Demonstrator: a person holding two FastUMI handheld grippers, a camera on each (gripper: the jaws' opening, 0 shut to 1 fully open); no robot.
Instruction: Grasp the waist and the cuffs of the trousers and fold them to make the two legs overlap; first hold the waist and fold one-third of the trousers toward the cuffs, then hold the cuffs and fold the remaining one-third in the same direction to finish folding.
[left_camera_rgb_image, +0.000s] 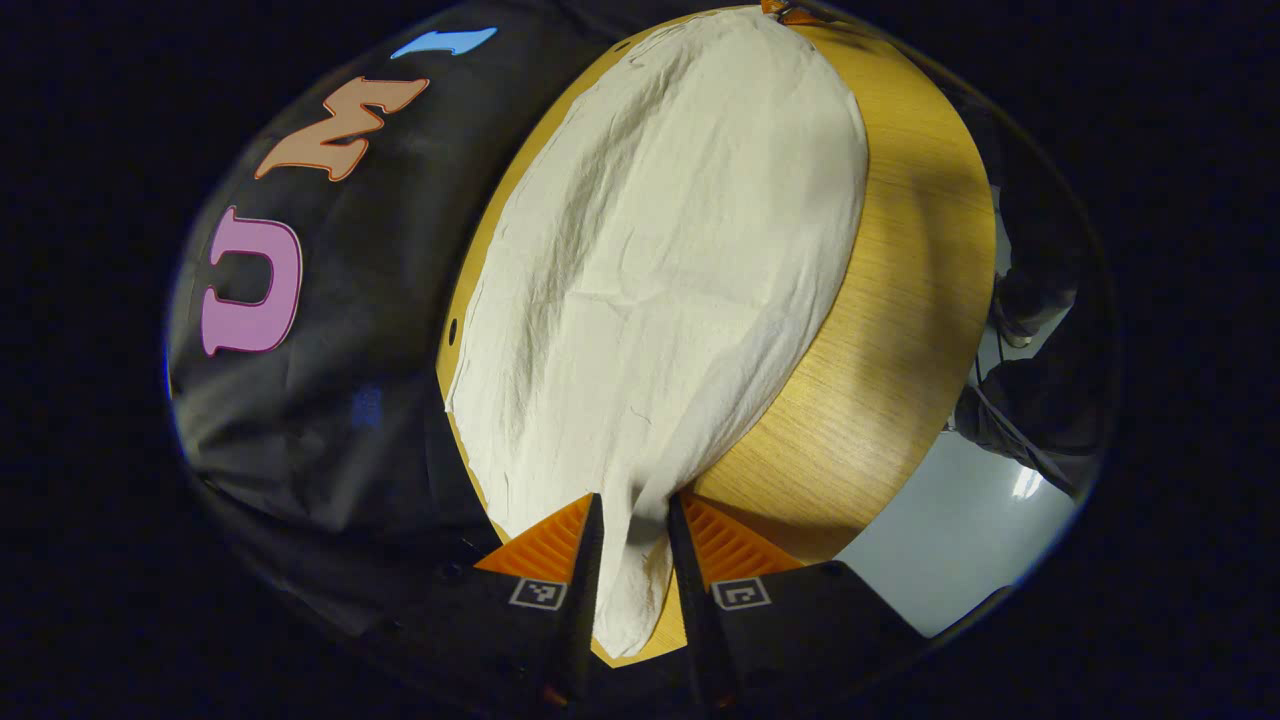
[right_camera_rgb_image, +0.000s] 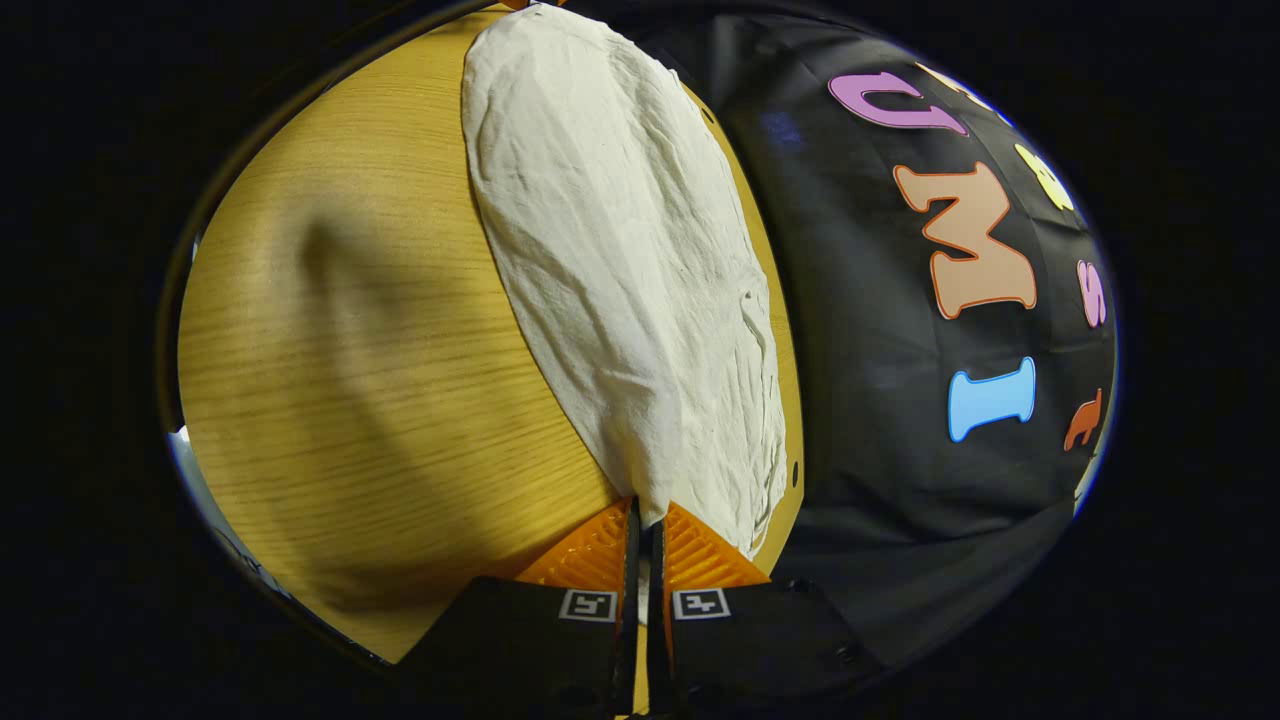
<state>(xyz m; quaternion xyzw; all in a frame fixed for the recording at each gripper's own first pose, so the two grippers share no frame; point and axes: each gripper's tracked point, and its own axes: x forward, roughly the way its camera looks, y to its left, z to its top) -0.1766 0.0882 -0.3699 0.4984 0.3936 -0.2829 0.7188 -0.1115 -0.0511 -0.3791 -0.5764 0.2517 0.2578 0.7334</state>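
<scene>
Cream-white trousers (left_camera_rgb_image: 660, 260) lie stretched along a round wooden table (left_camera_rgb_image: 900, 330), close to its far edge by the black wall. In the left gripper view my left gripper (left_camera_rgb_image: 636, 510) is shut on one end of the cloth, which bunches between the two fingers. In the right gripper view the same trousers (right_camera_rgb_image: 620, 250) run away from me, and my right gripper (right_camera_rgb_image: 645, 515) is shut on their other end, the fingers nearly touching with a thin fold pinched between them. Which end is the waist I cannot tell.
The table (right_camera_rgb_image: 350, 380) has a broad bare wooden area beside the trousers. A person's dark-clad legs (left_camera_rgb_image: 1030, 400) stand on the pale floor (left_camera_rgb_image: 960, 540) past the table's rim. The black cloth wall (right_camera_rgb_image: 900, 420) hangs right behind the table's far edge.
</scene>
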